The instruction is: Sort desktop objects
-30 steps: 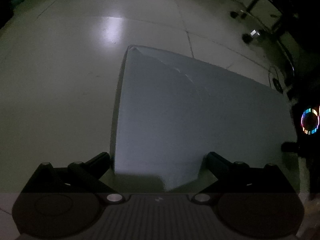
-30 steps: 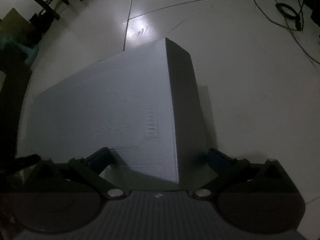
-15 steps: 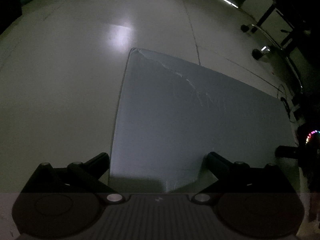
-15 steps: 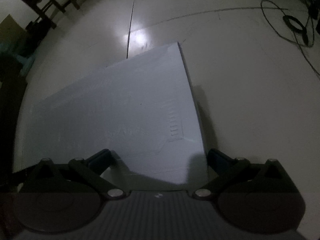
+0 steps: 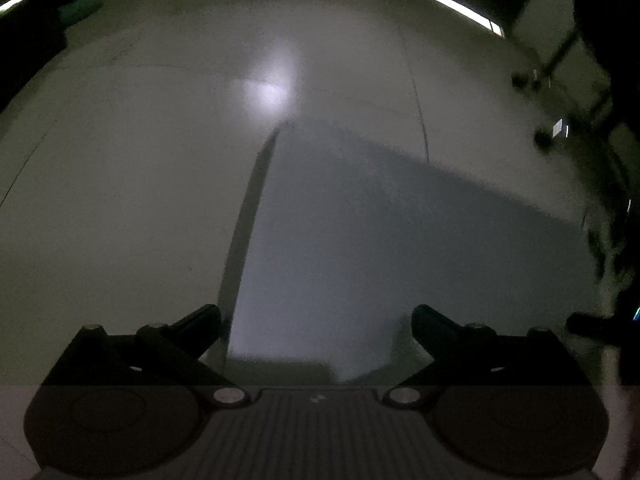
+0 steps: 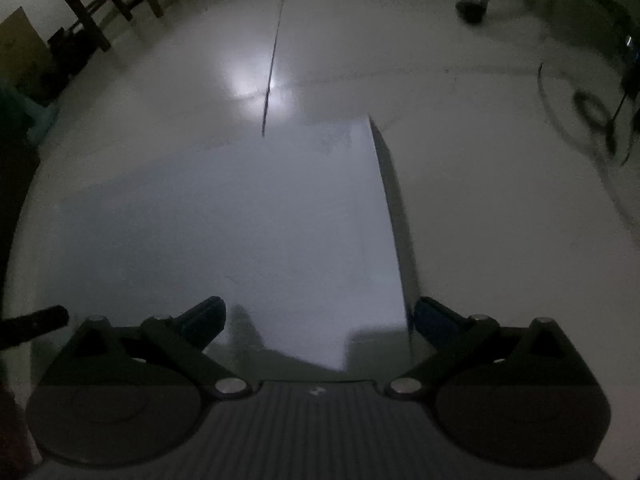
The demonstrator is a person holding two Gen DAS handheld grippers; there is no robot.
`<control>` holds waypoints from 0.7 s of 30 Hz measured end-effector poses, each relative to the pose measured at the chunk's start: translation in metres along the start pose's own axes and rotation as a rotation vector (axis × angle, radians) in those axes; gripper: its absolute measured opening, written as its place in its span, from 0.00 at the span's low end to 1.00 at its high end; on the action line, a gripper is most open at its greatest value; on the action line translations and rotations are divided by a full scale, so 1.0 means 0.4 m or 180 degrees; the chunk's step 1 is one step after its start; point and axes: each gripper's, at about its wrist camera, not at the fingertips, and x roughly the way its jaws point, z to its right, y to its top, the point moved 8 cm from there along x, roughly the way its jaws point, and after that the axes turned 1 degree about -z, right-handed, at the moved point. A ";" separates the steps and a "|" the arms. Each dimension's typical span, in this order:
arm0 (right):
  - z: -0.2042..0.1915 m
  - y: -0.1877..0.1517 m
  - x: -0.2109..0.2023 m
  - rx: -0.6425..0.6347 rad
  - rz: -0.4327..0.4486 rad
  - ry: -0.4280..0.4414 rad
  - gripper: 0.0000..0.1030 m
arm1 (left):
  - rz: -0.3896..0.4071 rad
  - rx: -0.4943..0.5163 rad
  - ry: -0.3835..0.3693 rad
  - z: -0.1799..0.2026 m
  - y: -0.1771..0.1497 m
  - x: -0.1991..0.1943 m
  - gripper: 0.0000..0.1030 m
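A large pale grey-white foam box (image 5: 380, 240) lies flat on the tiled floor in dim light. My left gripper (image 5: 316, 320) is open over the box's near left corner, with its left fingertip (image 5: 208, 318) beside the box's dark left side. In the right wrist view the same box (image 6: 240, 220) fills the middle. My right gripper (image 6: 320, 312) is open over the near right corner, and its right fingertip (image 6: 428, 310) sits by the box's right edge. Neither gripper holds anything.
A lamp glare (image 5: 268, 92) shines on the floor beyond the box. Chair legs (image 6: 100, 20) stand far left, and cables (image 6: 592, 116) lie on the floor at right. Dark furniture and a wheeled base (image 5: 552, 132) are at the far right. A dark bar (image 6: 36, 320) juts in at left.
Both views have tilted up toward the room and come lower over the box, whose side faces now look much thinner. Both pairs of fingers have stayed wide apart.
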 end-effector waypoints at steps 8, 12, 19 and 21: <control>-0.152 0.006 -0.201 -0.0048 0.0022 -0.0200 0.99 | -0.0027 -0.0010 0.0403 0.073 0.033 -0.163 1.00; -0.228 0.024 -0.335 -0.0091 0.0153 -0.0149 0.99 | 0.0134 0.0350 0.0342 0.100 0.019 -0.322 1.00; -0.266 0.004 -0.523 -0.0030 0.0318 -0.0114 0.99 | 0.0318 0.0661 0.0204 0.139 -0.018 -0.520 1.00; -0.273 -0.016 -0.567 -0.0004 0.0352 -0.0085 1.00 | 0.0391 0.0740 0.0156 0.147 -0.028 -0.572 1.00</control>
